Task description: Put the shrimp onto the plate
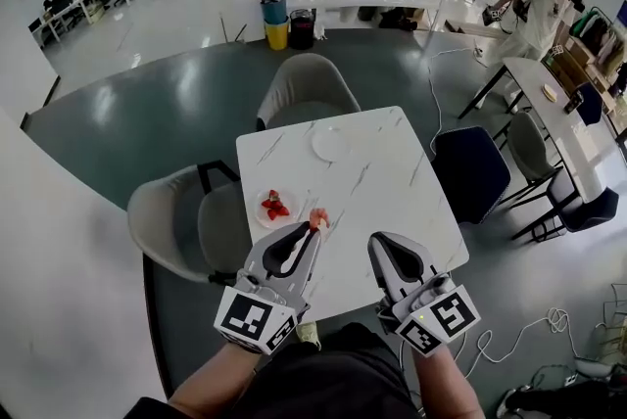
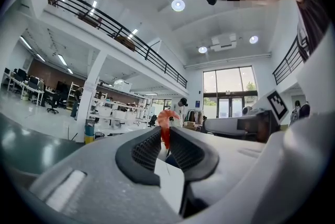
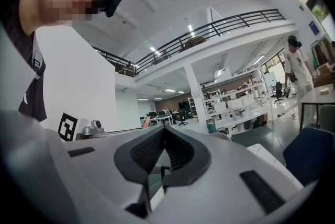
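Note:
An orange-pink shrimp [image 1: 318, 218] is pinched at the tips of my left gripper [image 1: 313, 229], just above the near left part of the white marble table [image 1: 382, 182]. In the left gripper view the shrimp [image 2: 166, 126] stands upright between the ribbed pads, with the gripper [image 2: 165, 133] shut on it. A small dish with red pieces [image 1: 274, 208] lies just left of the shrimp. An empty white plate [image 1: 333, 144] sits near the table's far edge. My right gripper [image 1: 376, 241] hovers over the near edge; in its own view the jaws [image 3: 164, 127] meet with nothing between them.
Two grey chairs stand at the table, one on the far side [image 1: 307, 86] and one on the left [image 1: 181, 221]. A dark blue chair [image 1: 472, 170] is on the right. A person [image 1: 534, 11] stands by another table at the far right.

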The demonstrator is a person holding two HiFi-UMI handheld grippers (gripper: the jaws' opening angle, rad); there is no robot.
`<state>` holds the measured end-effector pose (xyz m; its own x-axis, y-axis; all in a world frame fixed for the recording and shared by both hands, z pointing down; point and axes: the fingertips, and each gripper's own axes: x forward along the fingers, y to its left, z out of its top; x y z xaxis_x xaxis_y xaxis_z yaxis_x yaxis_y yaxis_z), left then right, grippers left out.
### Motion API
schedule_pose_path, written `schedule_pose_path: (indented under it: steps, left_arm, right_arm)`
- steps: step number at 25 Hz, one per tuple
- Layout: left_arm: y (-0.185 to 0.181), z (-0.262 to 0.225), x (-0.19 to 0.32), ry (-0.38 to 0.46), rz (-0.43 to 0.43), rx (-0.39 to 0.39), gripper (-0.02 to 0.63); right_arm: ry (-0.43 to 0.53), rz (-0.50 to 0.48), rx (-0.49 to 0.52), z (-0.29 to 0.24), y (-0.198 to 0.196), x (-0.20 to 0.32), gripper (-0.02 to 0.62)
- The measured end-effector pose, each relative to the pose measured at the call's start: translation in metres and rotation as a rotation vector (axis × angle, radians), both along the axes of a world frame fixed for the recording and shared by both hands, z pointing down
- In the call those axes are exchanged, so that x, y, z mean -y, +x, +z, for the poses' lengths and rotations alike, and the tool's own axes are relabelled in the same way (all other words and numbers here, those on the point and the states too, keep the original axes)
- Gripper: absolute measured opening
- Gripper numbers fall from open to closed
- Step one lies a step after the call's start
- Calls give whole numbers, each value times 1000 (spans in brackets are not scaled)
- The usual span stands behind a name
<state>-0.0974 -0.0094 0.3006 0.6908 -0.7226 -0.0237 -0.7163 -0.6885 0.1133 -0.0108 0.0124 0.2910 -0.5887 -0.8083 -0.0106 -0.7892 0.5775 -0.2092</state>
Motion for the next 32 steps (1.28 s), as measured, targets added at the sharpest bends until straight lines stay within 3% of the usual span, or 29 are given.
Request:
schedule_pose_path:
  steps: [15,25,32]
  left_arm:
    - [38,50,139,-49,-31,27,55]
    - [84,141,257,-152,-87,81,55]
    - [103,203,309,-230,-122,105,55]
  right_arm:
    - [-39,-27,-12,34,24,145,3]
    - [-124,-64,-44,110,56,259,3]
    - [-135,-74,-54,157,70,311,3]
